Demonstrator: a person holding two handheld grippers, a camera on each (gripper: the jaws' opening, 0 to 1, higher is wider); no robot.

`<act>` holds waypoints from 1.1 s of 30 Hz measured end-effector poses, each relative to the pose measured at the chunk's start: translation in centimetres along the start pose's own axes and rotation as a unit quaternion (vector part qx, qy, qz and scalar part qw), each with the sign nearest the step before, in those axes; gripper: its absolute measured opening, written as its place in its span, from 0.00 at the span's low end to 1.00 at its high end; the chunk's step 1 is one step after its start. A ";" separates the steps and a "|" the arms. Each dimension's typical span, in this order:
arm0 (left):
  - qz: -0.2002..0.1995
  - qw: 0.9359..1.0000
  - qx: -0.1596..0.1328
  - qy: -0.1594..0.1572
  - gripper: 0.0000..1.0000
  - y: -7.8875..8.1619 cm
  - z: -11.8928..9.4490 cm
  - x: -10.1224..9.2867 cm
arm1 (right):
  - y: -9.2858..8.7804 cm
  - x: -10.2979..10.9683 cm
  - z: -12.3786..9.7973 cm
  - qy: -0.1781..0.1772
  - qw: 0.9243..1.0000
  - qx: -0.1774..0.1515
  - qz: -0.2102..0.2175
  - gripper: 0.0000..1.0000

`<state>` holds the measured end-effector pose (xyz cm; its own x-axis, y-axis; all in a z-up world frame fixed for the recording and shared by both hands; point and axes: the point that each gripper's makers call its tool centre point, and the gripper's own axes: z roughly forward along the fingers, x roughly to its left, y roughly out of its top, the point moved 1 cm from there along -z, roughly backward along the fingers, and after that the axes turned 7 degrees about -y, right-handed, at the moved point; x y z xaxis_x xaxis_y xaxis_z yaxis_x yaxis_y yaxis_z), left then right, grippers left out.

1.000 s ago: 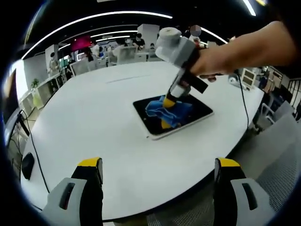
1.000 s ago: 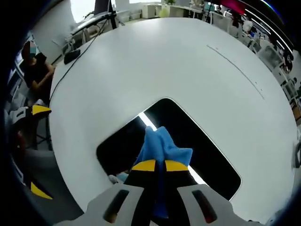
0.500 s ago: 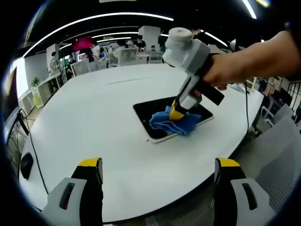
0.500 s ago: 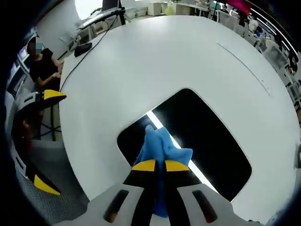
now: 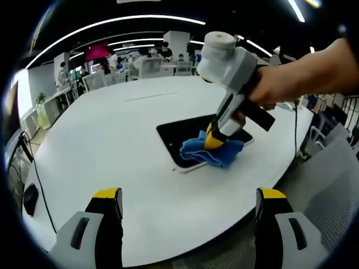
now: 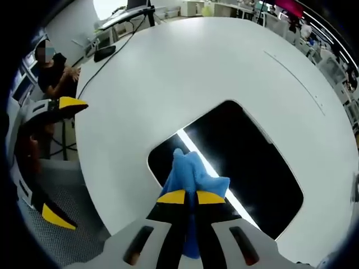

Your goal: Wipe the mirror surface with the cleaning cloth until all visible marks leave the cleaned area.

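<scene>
— Where the mirror (image 5: 185, 134) lies on the white worktop (image 5: 112, 140), what grips the cloth (image 6: 190, 174)?
— Right tongs (image 6: 185, 197), pinching it against the mirror's near edge; left tongs (image 5: 185, 193) hang spread, well apart.

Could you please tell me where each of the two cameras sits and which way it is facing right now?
Left gripper view: rides the left gripper, held back off the table edge, looking across at the mirror; its open jaws show, plus the person's hand holding the right gripper.
Right gripper view: rides the right gripper, looking down at the mirror; its jaws clamp the cloth.
Shared: mirror, cloth, table.
</scene>
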<state>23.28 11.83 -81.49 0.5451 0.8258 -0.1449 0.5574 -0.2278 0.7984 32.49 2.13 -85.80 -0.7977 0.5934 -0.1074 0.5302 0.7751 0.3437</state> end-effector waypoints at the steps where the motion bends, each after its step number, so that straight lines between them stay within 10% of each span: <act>1: 0.001 1.000 0.000 0.001 0.99 0.0 0.0 0.0 | 0.0 0.0 0.0 0.000 1.000 -0.001 -0.003 0.00; 33: 0.000 1.000 0.004 0.002 0.99 -0.1 -0.1 0.0 | -2.7 -2.2 -0.7 0.003 1.000 -0.001 0.001 0.00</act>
<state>23.15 11.91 -81.51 0.5421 0.8281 -0.1430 0.5624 -0.2311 0.7939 32.63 -1.44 -85.84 -0.7982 0.5937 -0.1017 0.5310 0.7733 0.3465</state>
